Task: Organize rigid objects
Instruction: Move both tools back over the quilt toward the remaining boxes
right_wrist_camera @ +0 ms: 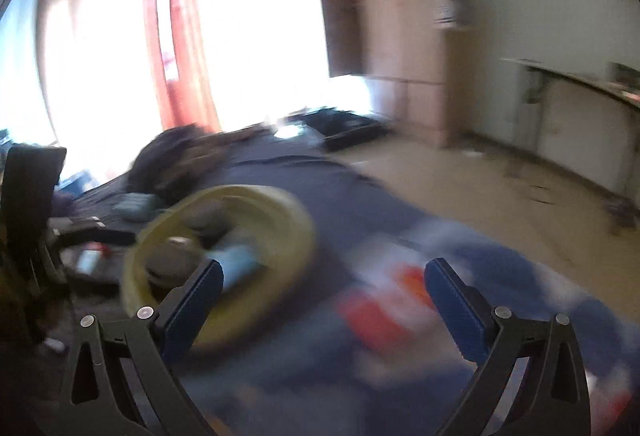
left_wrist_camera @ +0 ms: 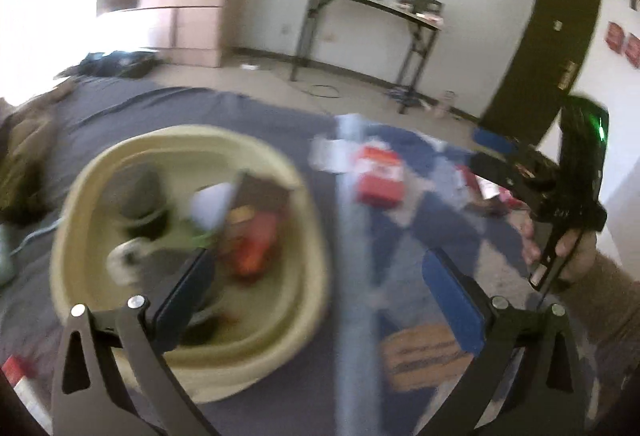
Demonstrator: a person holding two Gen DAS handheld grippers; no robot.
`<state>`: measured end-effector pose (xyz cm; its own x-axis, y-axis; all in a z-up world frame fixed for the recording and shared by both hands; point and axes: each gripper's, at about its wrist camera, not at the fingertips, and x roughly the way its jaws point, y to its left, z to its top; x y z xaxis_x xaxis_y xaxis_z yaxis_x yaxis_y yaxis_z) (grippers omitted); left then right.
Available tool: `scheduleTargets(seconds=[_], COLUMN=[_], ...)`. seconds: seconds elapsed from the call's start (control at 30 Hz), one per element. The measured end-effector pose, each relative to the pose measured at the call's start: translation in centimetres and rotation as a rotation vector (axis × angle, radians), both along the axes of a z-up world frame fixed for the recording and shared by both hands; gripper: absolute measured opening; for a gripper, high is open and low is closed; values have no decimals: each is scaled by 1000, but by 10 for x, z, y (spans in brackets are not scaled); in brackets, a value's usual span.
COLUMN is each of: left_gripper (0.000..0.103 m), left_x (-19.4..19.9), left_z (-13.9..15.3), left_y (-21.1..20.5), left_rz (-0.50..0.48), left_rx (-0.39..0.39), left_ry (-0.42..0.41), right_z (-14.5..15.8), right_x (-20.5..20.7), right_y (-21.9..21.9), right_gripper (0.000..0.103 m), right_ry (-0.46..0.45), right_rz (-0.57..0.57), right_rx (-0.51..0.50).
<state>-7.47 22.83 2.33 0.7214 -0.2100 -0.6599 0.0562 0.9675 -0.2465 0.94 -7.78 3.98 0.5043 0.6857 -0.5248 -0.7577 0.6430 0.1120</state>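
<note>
Hovering wide open and empty — left gripper by the yellow basin, right gripper alongside.

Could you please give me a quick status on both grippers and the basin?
Left gripper open, empty. Right gripper open, empty. Cream basin on the dark sheet, already holding several items. Red box outside, nothing blocking.
</note>
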Motion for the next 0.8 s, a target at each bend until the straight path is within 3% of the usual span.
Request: scheduleTargets(seconds=[0.13,0.2,0.37,0.53,0.7,0.8], left_gripper=[103,103,103,103,103,103], left_x=[43,65,114,137,148,164], left_z=[1,-4,-20,-32,-33,-34], left_y=[-55,-81,-136,-187,-236,-252], left_rz=[-120,-158,-241,-349,-414,-407], left_rx=[-22,11,68,-16,6,13], left_ry=[21,37,110,178,126,133], right_z=[-9,-17,-43,-57,-54,-58], right_x=[0,0,2,8,29,36], right_y=[-121,-167,-240,-253,-252,-247], right_gripper=[103,103,103,103,103,103], right_ry=[22,54,138,172,196,166], right_rz=[-282,-396,-562,-618,-629,-638], right_rx=[-38,-53,-45,-101,-88,-123])
